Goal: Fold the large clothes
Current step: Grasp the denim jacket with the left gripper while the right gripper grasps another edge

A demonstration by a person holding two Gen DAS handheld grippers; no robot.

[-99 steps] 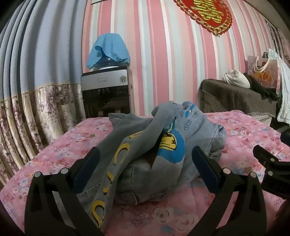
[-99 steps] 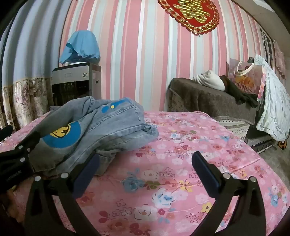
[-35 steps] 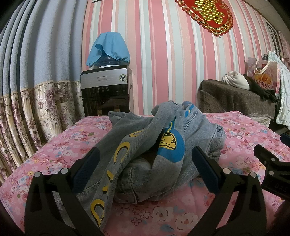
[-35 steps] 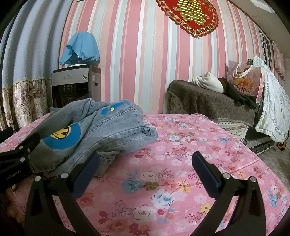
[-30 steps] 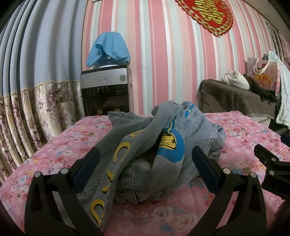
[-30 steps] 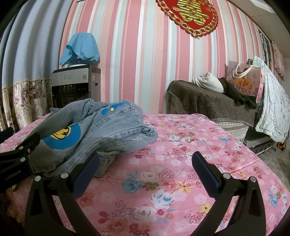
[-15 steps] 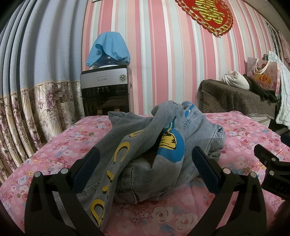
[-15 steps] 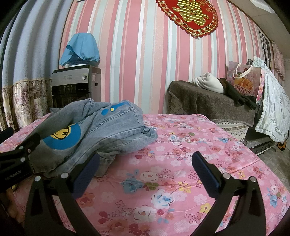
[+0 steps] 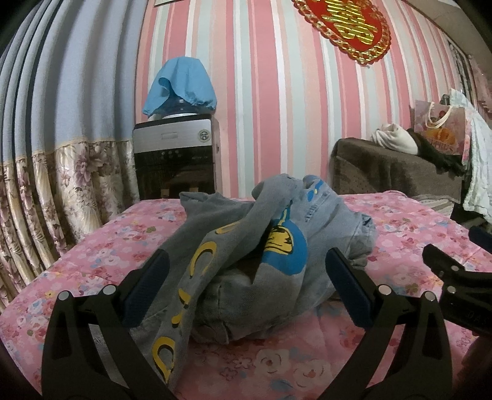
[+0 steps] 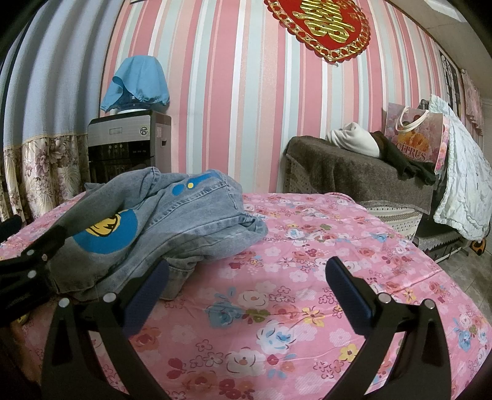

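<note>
Denim jacket (image 9: 276, 246) lies crumpled in a heap on the bed (image 9: 123, 234), which has a pink floral sheet. Jacket is unfolded, w/ a blue circle patch carrying a yellow graphic facing up and yellow lettering running down a sleeve or panel that trails toward the near edge.

Left claw (image 9: 246, 289) is wide open, holding nothing. Its two blue-padded fingers (image 9: 147, 286) straddle the heap's near side; the yellow-lettered fabric passes just beside the left pad, contact can't be told. In right wrist view the left claw (image 10: 33, 261) shows at the frame's left edge, close against the jacket's near-left part.

Right claw (image 10: 246, 295) also wide open, empty. It sits over bare sheet to the right of the jacket (image 10: 166, 221); its left finger (image 10: 147, 289) is just beside the jacket's lower hem, the right finger well apart from any fabric. In left wrist view the right claw (image 9: 455, 277) pokes in at the right edge, near the heap but apart from it.

Behind the bed: water dispenser (image 9: 175, 160) against the striped pink wall, its bottle under a blue cloth cover (image 9: 181, 86). Red-and-gold wall ornament (image 10: 323, 21) up top. Right of it, a brown-covered piece of furniture (image 10: 353, 172) w/ a cream garment (image 10: 353, 138), dark clothes and a floral shopping bag (image 10: 415, 138) on it. Floral curtain (image 9: 46, 190) on the left.
</note>
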